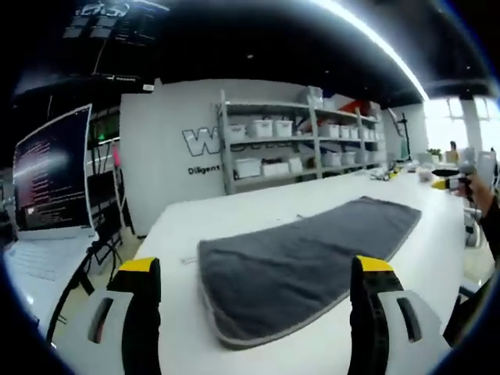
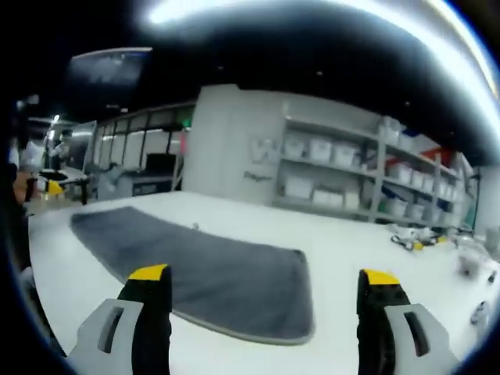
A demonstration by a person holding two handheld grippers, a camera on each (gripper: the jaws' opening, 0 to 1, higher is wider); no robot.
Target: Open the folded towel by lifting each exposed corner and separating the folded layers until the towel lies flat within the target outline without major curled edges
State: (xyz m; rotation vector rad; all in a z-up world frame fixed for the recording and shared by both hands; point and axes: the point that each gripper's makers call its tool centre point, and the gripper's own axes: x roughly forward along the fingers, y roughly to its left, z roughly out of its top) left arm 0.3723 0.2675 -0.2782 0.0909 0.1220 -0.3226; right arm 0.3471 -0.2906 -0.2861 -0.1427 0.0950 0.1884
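Room: you are working in a bright workshop with white shelving [image 1: 301, 144] full of bins along the far wall and a dark monitor [image 1: 53, 168] off to one side.
Table: a long white table [image 1: 234, 215] is carrying the job.
Towel: the grey towel [image 1: 305, 254] is lying as a long strip on the table, apparently folded lengthwise, with a pale stitched hem around its ends. No target outline is showing on the table.
Handling: you are dealing with something soft, limp and light; it is likely to sag and drag instead of holding shape. Pinch only the top layer at a rounded end corner, close to the hem.
Left tool: your left tool [image 1: 256, 273] is hovering above the table at 1 end of the strip, jaws spread wide, gripping nothing.
Right tool: your right tool [image 2: 266, 285] is hovering at the opposite end, towel [image 2: 211, 277] between its jaws, also spread wide and empty.
Pose: both tools are pointing along the strip, low and roughly level.
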